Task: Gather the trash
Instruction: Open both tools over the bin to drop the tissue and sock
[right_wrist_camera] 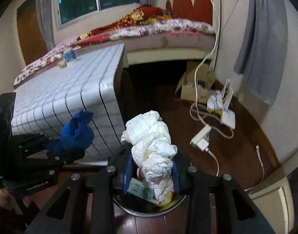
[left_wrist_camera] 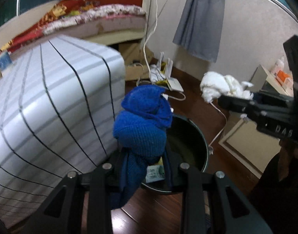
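My left gripper [left_wrist_camera: 145, 161] is shut on a crumpled blue cloth [left_wrist_camera: 143, 124] and holds it above the near rim of a round black trash bin [left_wrist_camera: 197, 136]. My right gripper [right_wrist_camera: 152, 165] is shut on a wad of white crumpled paper [right_wrist_camera: 151, 136], held over the same bin [right_wrist_camera: 133, 210], which holds a small printed carton [right_wrist_camera: 141, 190] and yellowish scraps. The right gripper with its white wad [left_wrist_camera: 221, 86] shows at the right of the left wrist view. The left gripper with the blue cloth [right_wrist_camera: 76, 132] shows at the left of the right wrist view.
A table with a white grid-pattern cloth [right_wrist_camera: 70, 97] stands just left of the bin. A bed [right_wrist_camera: 149, 33] lies behind. White cables, a power strip [right_wrist_camera: 200, 138], a router [right_wrist_camera: 228, 117] and a cardboard box [right_wrist_camera: 195, 87] lie on the dark wood floor to the right.
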`<state>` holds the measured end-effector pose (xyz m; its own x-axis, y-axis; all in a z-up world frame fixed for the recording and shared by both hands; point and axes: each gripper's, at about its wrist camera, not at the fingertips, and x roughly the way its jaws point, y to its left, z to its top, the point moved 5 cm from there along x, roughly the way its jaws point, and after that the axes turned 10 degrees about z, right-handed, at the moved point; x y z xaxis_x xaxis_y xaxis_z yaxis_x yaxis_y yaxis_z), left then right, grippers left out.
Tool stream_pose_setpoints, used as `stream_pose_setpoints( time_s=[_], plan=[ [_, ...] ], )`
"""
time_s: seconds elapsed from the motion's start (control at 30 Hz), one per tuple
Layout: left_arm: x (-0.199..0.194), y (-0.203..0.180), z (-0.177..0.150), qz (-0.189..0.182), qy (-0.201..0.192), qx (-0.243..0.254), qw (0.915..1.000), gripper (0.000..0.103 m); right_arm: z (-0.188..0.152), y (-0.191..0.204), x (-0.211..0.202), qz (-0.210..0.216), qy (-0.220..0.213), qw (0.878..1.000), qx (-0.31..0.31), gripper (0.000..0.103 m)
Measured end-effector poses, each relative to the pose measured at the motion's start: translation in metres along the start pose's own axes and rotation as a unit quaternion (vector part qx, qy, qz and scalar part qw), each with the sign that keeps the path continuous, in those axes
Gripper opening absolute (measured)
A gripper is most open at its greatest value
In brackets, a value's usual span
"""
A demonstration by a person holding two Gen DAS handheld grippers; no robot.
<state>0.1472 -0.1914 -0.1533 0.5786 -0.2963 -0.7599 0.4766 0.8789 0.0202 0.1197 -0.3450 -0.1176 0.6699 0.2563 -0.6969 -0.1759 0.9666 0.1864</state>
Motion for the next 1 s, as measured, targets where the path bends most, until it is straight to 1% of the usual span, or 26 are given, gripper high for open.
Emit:
stream_pose_setpoints(
  time_s=[0.1, 0.23, 0.4, 0.5, 0.63, 0.7, 0.73, 0.77, 0.8, 0.83, 0.87, 0.9, 0.93, 1.0],
  plan=[
    [0.018, -0.008, -0.008, -0.020, 0.030, 0.004, 0.9993, 0.032, -0.015, -0.008, 0.019, 0.005, 0.025, 1.000, 0.008, 0.036],
    [0.033, -0.013, -0.015, -0.029, 0.049, 0.011, 0.9983, 0.032, -0.034, -0.015, 0.039, 0.011, 0.057, 0.998, 0.012, 0.036],
    [0.053, -0.016, -0.026, -0.048, 0.085, 0.001, 0.9953, 0.032, -0.053, -0.018, 0.064, 0.009, 0.099, 0.995, 0.002, 0.036],
    [0.065, -0.017, -0.032, -0.056, 0.105, -0.008, 0.9929, 0.032, -0.055, -0.020, 0.071, 0.009, 0.108, 0.994, -0.003, 0.036],
    [0.074, -0.016, -0.034, -0.067, 0.112, -0.011, 0.9914, 0.033, -0.057, -0.022, 0.080, 0.020, 0.125, 0.992, -0.014, 0.036],
    [0.079, -0.018, -0.035, -0.078, 0.118, -0.012, 0.9898, 0.039, -0.060, -0.023, 0.086, 0.022, 0.132, 0.991, -0.022, 0.038],
    [0.082, -0.017, -0.036, -0.080, 0.119, -0.017, 0.9896, 0.045, -0.062, -0.025, 0.089, 0.023, 0.136, 0.990, -0.023, 0.043],
    [0.085, -0.015, -0.037, -0.081, 0.124, -0.031, 0.9885, 0.074, -0.064, -0.028, 0.093, 0.013, 0.143, 0.989, -0.024, 0.063],
    [0.086, -0.009, -0.038, -0.068, 0.121, -0.047, 0.9892, 0.098, -0.067, -0.035, 0.097, -0.013, 0.148, 0.989, -0.026, 0.076],
    [0.085, -0.004, -0.037, -0.057, 0.113, -0.052, 0.9905, 0.103, -0.069, -0.039, 0.098, -0.020, 0.147, 0.989, -0.022, 0.090],
    [0.083, 0.001, -0.037, -0.046, 0.105, -0.059, 0.9917, 0.102, -0.071, -0.041, 0.097, -0.018, 0.143, 0.989, -0.017, 0.096],
    [0.082, 0.004, -0.039, -0.039, 0.106, -0.066, 0.9914, 0.102, -0.072, -0.046, 0.097, -0.032, 0.145, 0.989, -0.009, 0.100],
    [0.083, 0.006, -0.041, -0.034, 0.109, -0.068, 0.9912, 0.102, -0.072, -0.048, 0.097, -0.038, 0.147, 0.988, -0.007, 0.102],
    [0.086, 0.010, -0.048, -0.003, 0.120, -0.061, 0.9909, 0.102, -0.074, -0.051, 0.097, -0.044, 0.149, 0.988, -0.004, 0.102]
  ],
)
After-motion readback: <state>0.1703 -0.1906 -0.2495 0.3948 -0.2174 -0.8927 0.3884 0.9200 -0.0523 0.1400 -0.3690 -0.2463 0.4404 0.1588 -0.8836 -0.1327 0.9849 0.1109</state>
